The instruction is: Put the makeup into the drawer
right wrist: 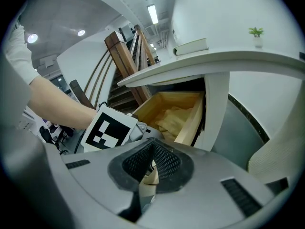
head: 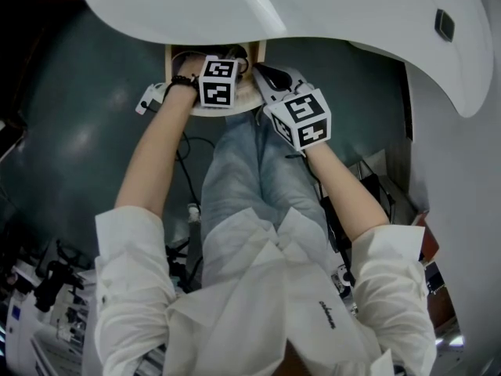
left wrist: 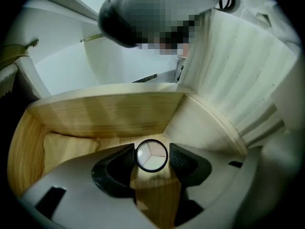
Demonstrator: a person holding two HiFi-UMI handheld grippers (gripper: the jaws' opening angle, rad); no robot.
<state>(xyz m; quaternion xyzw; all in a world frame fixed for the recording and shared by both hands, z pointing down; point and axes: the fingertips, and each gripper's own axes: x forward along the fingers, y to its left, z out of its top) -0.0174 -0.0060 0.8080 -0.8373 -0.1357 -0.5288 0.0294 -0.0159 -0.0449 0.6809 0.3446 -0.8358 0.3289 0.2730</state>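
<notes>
A round makeup compact (left wrist: 152, 156) with a black rim and three pale sections sits between the pads of my left gripper (left wrist: 151, 159), which is shut on it. The gripper points down into the open wooden drawer (left wrist: 109, 113), the compact a little above its floor. In the head view the left marker cube (head: 218, 81) hangs over the drawer (head: 249, 94) under the white desktop. My right gripper (right wrist: 152, 149) is shut with nothing between its pads, and it stays just outside the drawer's front (right wrist: 190, 123), to the right of the left gripper's cube (right wrist: 107, 128).
Crumpled yellowish lining (right wrist: 174, 116) lies in the drawer. The white desktop (head: 313, 14) overhangs it and carries a book (right wrist: 190, 46) and a small plant (right wrist: 256, 32). A ribbed white surface (left wrist: 238, 70) stands right of the drawer. The person's jeans-clad legs (head: 250, 171) are below.
</notes>
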